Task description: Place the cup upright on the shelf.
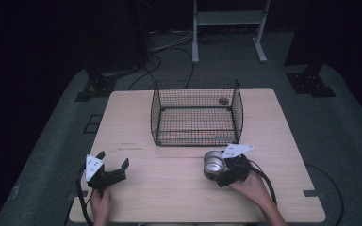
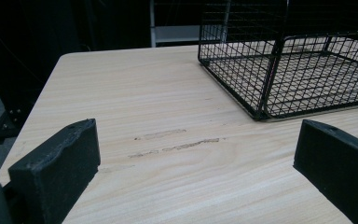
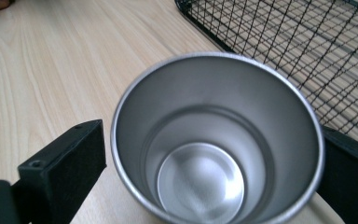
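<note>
A shiny steel cup [image 1: 213, 163] is held at the table's front right, just in front of a black wire basket [image 1: 155, 120]. My right gripper [image 1: 219, 169] is shut on the cup. In the right gripper view I look down into the empty cup [image 3: 214, 116], with a black jaw pressed to each side and the basket [image 3: 307, 46] close behind it. At the front left my left gripper [image 1: 113, 160] rests open. Its own view has the gripper [image 2: 196, 168] spread wide over bare wood with nothing between the jaws, and the basket [image 2: 270, 70] lies ahead to the right.
The light wooden table [image 1: 169, 188] carries faint scuff marks [image 2: 177, 142] near the left gripper. A round hole [image 1: 223, 100] in the tabletop shows through the basket's far right. Behind the table are a white frame [image 1: 228, 28], cables and dark stands on the grey floor.
</note>
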The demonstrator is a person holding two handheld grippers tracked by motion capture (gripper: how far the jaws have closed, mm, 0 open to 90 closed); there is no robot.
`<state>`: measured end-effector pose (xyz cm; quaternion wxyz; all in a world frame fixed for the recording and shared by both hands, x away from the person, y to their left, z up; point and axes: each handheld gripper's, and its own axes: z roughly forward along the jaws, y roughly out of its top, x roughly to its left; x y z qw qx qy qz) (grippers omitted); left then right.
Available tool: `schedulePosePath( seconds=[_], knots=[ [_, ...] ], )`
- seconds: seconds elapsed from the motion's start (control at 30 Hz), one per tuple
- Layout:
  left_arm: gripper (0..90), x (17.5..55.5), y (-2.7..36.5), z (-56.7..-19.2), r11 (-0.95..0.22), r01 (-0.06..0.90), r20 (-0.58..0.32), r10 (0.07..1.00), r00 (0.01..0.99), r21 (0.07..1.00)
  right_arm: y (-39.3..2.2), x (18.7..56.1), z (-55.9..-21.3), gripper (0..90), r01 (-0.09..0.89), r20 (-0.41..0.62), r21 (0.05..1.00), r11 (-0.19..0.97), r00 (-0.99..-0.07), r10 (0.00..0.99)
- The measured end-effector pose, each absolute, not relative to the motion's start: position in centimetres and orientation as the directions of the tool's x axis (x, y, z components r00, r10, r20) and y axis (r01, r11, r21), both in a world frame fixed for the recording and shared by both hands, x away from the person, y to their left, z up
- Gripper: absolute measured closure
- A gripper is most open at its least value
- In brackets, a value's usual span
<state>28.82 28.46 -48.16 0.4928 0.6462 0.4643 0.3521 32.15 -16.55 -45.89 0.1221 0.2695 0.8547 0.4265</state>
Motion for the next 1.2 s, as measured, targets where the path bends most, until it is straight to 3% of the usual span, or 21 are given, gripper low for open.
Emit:
schedulePosePath(
  seconds=[0.37,1.2],
  knots=[
    [0.0,28.80,28.46,-48.16,-0.084,0.253,-0.002,0.947,0.322,0.964,-16.29,32.91,-46.13,12.4,0.378,0.035,0.778,0.503,-0.824,0.565],
    [0.0,28.80,28.44,-48.16,-0.085,0.253,-0.001,0.947,0.323,0.964,-16.71,32.89,-45.39,15.0,0.380,0.035,0.778,0.500,-0.821,0.570]
  ],
)
